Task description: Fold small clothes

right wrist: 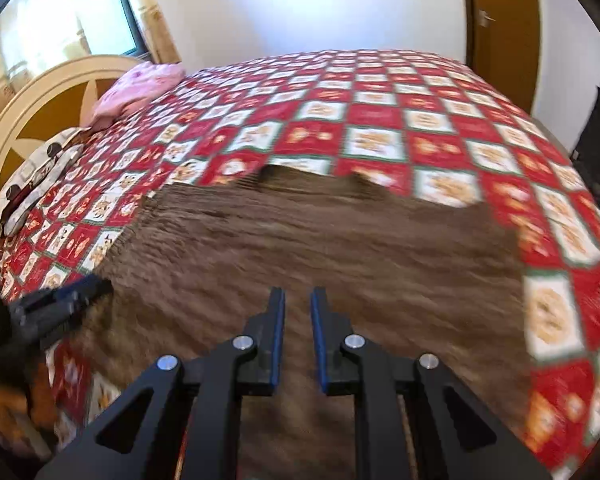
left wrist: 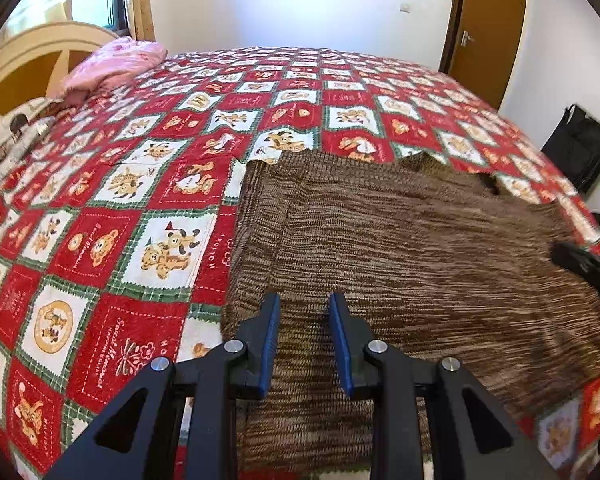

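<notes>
A brown knit garment (left wrist: 400, 248) lies spread flat on the bed's red and white checked bear-print cover (left wrist: 112, 216). It also shows in the right wrist view (right wrist: 320, 248), blurred. My left gripper (left wrist: 304, 300) is open and empty, held over the garment's near left part. My right gripper (right wrist: 297, 294) is open with a narrower gap, empty, over the garment's near middle. The right gripper shows at the right edge of the left wrist view (left wrist: 584, 266). The left gripper shows at the left edge of the right wrist view (right wrist: 56, 304).
A pink bundle of cloth (left wrist: 112, 64) lies at the far left by the cream headboard (left wrist: 32, 52). A white patterned pillow (left wrist: 12, 132) sits below it. A black bag (left wrist: 580, 148) stands on the floor at the right, near a brown door (left wrist: 488, 28).
</notes>
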Demonstrator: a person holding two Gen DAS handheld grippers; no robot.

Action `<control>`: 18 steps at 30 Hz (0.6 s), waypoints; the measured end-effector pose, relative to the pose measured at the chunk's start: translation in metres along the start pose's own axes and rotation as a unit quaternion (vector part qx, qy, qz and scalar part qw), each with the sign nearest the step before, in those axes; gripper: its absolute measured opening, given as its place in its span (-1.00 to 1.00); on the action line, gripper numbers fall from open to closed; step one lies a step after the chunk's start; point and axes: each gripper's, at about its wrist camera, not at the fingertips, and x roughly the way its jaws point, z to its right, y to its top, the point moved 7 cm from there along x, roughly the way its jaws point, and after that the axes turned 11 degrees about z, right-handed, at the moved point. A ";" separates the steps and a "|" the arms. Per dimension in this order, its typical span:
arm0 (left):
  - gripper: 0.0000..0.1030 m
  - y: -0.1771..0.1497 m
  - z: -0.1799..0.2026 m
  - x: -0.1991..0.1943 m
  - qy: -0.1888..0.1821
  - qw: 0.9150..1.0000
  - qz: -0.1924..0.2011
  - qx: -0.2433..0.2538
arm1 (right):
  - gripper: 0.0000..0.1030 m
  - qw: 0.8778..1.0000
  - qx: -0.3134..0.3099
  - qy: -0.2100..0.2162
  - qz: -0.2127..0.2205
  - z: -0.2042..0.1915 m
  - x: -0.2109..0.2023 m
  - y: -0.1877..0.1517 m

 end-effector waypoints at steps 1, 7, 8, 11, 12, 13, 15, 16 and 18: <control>-0.49 -0.002 0.001 0.003 0.011 1.000 -0.003 0.005 | -0.64 1.000 -0.002 -0.006 0.004 -0.006 0.014 0.001; -0.48 -0.005 0.004 0.005 0.039 0.999 -0.001 0.029 | -0.61 1.000 -0.022 -0.014 -0.006 -0.025 0.056 -0.016; -0.48 -0.006 0.005 0.005 0.045 0.998 0.001 0.038 | -0.53 0.999 -0.044 -0.023 0.012 -0.029 0.054 -0.017; -0.47 -0.006 0.007 0.002 0.064 0.996 0.005 0.059 | -0.47 0.996 -0.079 -0.043 0.015 -0.036 0.052 -0.019; -0.47 -0.006 0.005 -0.001 0.073 0.996 0.007 0.059 | -0.47 0.996 -0.081 -0.044 0.014 -0.035 0.052 -0.019; -0.47 -0.005 0.000 -0.005 0.085 0.995 0.012 0.053 | -0.46 0.997 -0.071 -0.036 0.015 -0.033 0.050 -0.019; -0.46 -0.003 -0.009 -0.011 0.099 0.994 0.016 0.041 | -0.42 0.998 -0.051 -0.017 0.016 -0.027 0.049 -0.017; -0.42 -0.002 -0.014 -0.014 0.107 0.994 0.016 0.033 | -0.35 0.999 -0.041 -0.005 0.018 -0.025 0.049 -0.016; -0.17 -0.002 -0.024 -0.020 0.124 0.992 0.015 0.024 | -0.17 0.999 -0.039 0.012 0.018 -0.033 0.054 -0.015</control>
